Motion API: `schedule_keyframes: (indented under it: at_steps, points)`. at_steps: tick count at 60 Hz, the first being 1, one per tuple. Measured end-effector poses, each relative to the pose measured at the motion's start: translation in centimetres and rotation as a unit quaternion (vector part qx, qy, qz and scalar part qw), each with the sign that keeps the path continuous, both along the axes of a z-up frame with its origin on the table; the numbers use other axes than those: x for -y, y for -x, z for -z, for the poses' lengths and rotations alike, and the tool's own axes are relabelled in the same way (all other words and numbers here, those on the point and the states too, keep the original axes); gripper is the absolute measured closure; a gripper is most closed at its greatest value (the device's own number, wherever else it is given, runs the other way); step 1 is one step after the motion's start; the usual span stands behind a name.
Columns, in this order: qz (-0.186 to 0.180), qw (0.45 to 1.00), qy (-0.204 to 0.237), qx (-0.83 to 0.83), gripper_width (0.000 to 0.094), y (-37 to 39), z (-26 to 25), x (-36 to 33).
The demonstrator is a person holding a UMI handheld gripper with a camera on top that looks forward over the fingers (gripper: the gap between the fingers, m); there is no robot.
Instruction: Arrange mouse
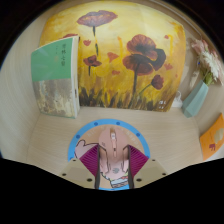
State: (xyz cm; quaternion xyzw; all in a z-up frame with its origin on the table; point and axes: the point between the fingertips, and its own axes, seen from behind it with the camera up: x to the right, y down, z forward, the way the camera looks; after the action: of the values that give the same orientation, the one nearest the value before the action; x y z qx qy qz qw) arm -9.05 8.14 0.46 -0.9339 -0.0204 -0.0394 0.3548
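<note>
The green book (55,78) bears printing on its cover, too small to read

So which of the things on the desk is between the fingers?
The white mouse, on the round blue-rimmed mat. The green book and blue vase stand well beyond the fingers.

A yellow backdrop (125,60) is patterned with dark red poppies. A green book (55,75), a white mouse (113,160) and magenta pads (92,160) are seen.
</note>
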Motion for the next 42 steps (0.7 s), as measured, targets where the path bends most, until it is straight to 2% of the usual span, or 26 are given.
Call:
schedule_keyframes:
  at_steps: [9,13,18,22,32,42]
  points:
    - [0.003,1.0,0.008,-0.006,0.0549,-0.2,0.8,0.4]
    - [0.002,1.0,0.013,-0.007,0.0497,-0.1,0.9,0.3]
    - [-0.006,1.0,0.021,-0.017,0.0405,0.2,0.9,0.2]
    - [0.002,0.999,0.028,-0.037,0.0235,0.2,0.2,0.5]
    - [0.01,0.999,-0.024,-0.048,0.0232,-1.2,-6.6,0.9]
    - [0.011,0.996,-0.066,-0.065,0.0235,-3.3,-14.7,4.2]
